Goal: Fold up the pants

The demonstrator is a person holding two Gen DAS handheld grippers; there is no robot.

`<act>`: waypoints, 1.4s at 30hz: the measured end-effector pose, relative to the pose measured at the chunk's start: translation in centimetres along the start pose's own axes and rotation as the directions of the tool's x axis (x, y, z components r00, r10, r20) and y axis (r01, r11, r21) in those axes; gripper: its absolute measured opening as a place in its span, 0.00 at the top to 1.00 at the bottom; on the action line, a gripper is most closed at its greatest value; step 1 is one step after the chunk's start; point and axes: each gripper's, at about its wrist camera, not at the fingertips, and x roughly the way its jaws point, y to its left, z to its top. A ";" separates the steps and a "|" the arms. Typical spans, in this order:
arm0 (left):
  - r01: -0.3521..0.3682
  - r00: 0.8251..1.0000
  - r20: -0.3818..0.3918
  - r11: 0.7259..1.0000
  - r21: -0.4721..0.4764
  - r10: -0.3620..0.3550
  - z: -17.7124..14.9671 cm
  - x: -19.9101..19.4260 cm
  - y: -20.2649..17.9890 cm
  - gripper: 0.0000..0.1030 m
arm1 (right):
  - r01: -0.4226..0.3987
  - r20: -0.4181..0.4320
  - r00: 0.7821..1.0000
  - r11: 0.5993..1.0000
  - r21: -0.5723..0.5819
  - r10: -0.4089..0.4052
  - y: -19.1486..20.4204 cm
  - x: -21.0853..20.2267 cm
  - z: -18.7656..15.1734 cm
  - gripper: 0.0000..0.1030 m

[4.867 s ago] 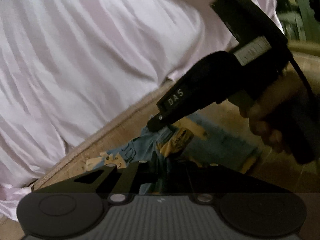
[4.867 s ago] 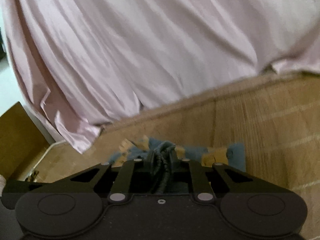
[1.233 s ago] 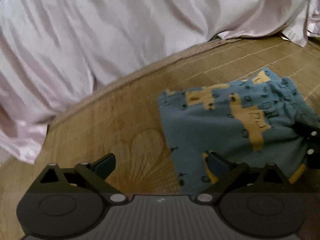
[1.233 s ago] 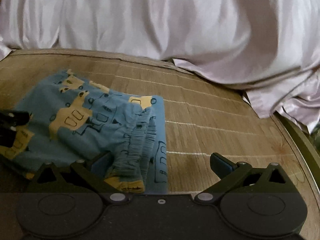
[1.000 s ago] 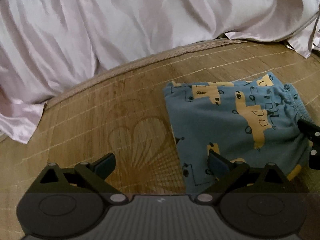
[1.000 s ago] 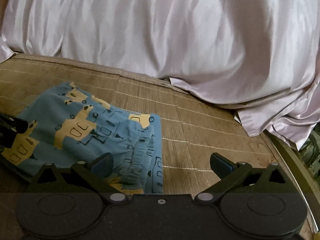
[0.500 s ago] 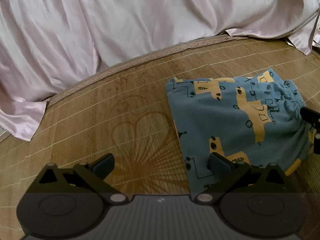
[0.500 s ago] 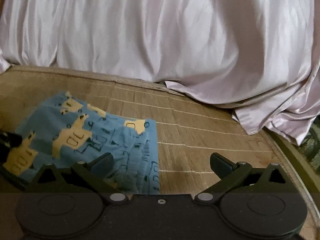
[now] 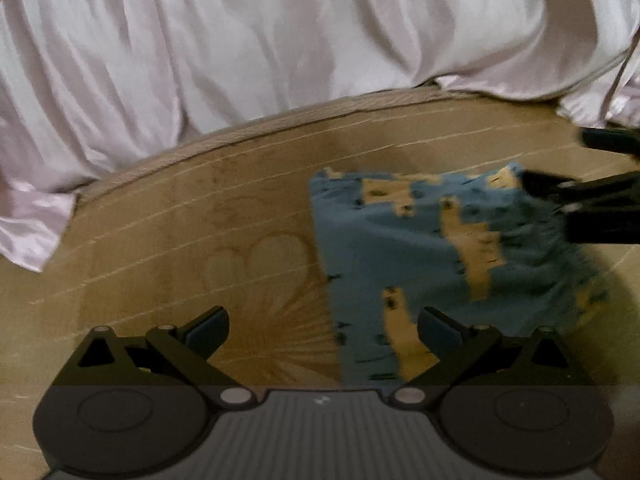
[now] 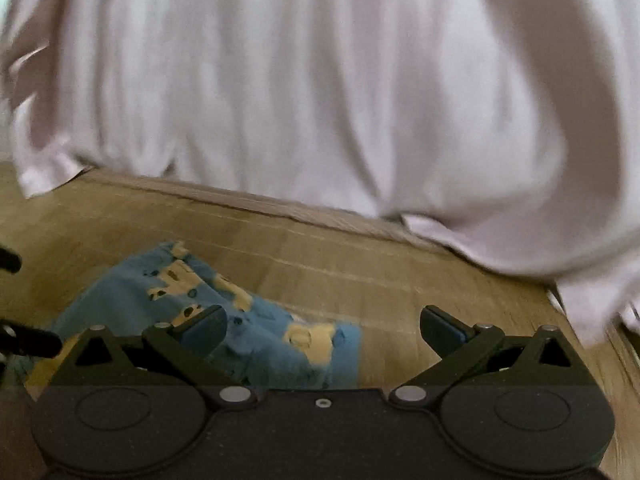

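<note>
The folded pants point(image 9: 436, 248) lie flat on the mat point(image 9: 180, 240). Both claws, left point(image 9: 322, 326) and right point(image 10: 322, 326), were clenched on them before; now both are wide apart, holding nothing.

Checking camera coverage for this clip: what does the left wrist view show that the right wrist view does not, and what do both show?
Only the left wrist view shows the heart pattern woven into the mat, and the right gripper reaching in over the pants' far right edge. Only the right wrist view shows the gathered waistband close up. Both show the folded blue pants lying on the woven mat, the pale sheet behind, and their own gripper open, the left gripper included.
</note>
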 end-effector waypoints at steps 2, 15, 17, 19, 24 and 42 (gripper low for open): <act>0.036 0.999 0.001 0.999 -0.005 -0.036 -0.2 0.0 -0.2 0.00 | -0.018 -0.002 1.000 1.000 -0.019 0.018 -0.3 1.1 -0.5 0.01; 0.102 0.993 -0.042 0.988 -0.117 -0.108 -1.3 1.7 -0.4 0.00 | -0.007 -0.123 0.992 0.994 0.109 0.020 -3.1 3.8 -2.7 0.01; 0.114 0.991 -0.060 0.986 -0.121 -0.122 -1.5 1.9 -0.4 0.01 | -0.002 -0.125 0.992 0.994 0.112 0.016 -3.4 3.7 -2.7 0.01; 0.120 0.990 -0.064 0.987 -0.110 -0.128 -1.7 1.9 -0.5 0.00 | 0.002 -0.117 0.993 0.996 0.094 0.009 -3.3 3.5 -2.7 0.01; 0.150 0.987 -0.043 0.983 -0.109 -0.155 -1.8 1.6 -0.5 0.00 | -0.081 -0.091 0.991 0.981 0.175 0.098 -3.7 3.8 -3.0 0.01; 0.227 0.969 -0.042 0.946 -0.231 -0.243 -2.0 1.5 0.9 0.02 | -0.111 -0.046 0.989 0.921 0.373 0.138 -6.0 4.9 -3.8 0.39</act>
